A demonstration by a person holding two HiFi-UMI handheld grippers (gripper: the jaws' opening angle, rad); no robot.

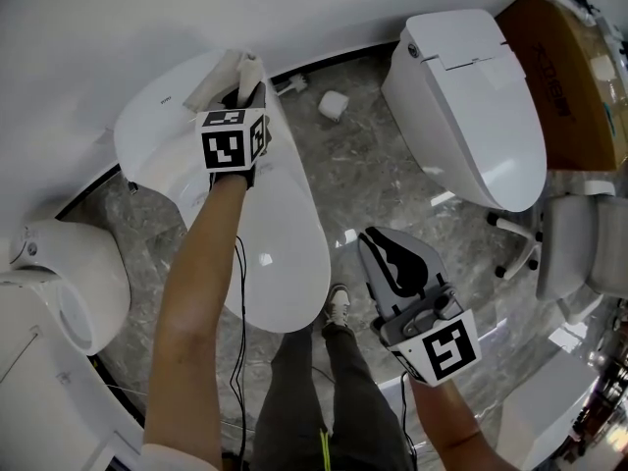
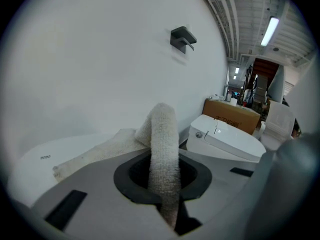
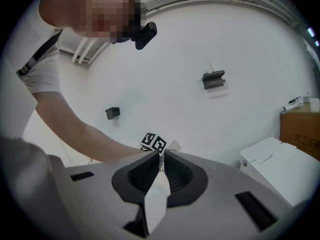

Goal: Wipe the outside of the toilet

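Observation:
A white toilet stands below me against the curved white wall, its lid down. My left gripper rests on the toilet's back part and is shut on a cream cloth. In the left gripper view the cloth rises in a fold from between the jaws of the left gripper and trails left over the toilet top. My right gripper hangs in the air to the right of the toilet, above the floor. In its own view the right gripper is shut with nothing held.
A second white toilet stands to the right, with a brown cardboard box behind it. A small white roll lies on the marble floor between them. Another toilet is at the left. My shoe is beside the toilet's front.

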